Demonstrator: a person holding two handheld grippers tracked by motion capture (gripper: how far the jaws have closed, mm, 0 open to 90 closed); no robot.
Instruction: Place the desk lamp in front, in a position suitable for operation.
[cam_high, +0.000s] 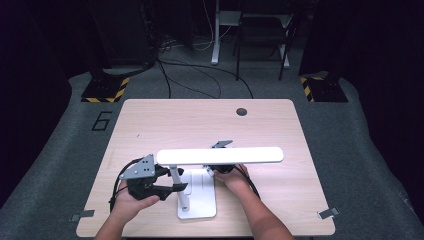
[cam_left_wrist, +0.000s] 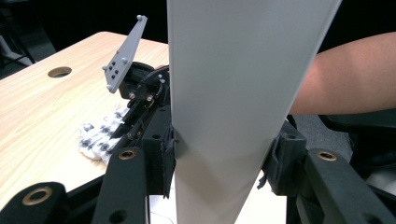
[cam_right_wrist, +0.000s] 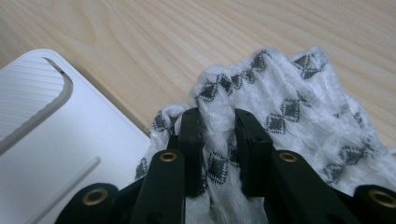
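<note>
Evidently a desk lamp (cam_high: 200, 170) is being steadied while a cloth (cam_right_wrist: 280, 126) is brought in for wiping. The lamp stands on its white base (cam_high: 199, 197) near the front edge of the table (cam_high: 150, 120), roughly midway along it, with its long lit head (cam_high: 220, 155) lying level above the base, parallel to that edge.

The lamp's flat grey stem (cam_left_wrist: 233, 102) is clamped by the left gripper (cam_left_wrist: 219, 158), one pad pressed against each of its sides. This gripper is held level in the left hand (cam_high: 132, 200), which enters from the front edge left of the base and points right toward the stem.

A fold of the white cloth with its dark diamond pattern is pinched between the jaws of the right gripper (cam_right_wrist: 219, 140), which are drawn close together on it. The rest of the cloth is bunched on the wood just beside the base's corner. The right hand (cam_high: 232, 177) is placed under the lamp head, just right of the base, with the forearm angled in from the front edge.

The step in hand is judged to be the gathering of the cloth, with the wiping itself not yet begun. For the next move, the cloth would need to be lifted clear of the table and carried onto the base or head, while the stem is kept firmly clamped so that the lamp is not tipped or slid.
</note>
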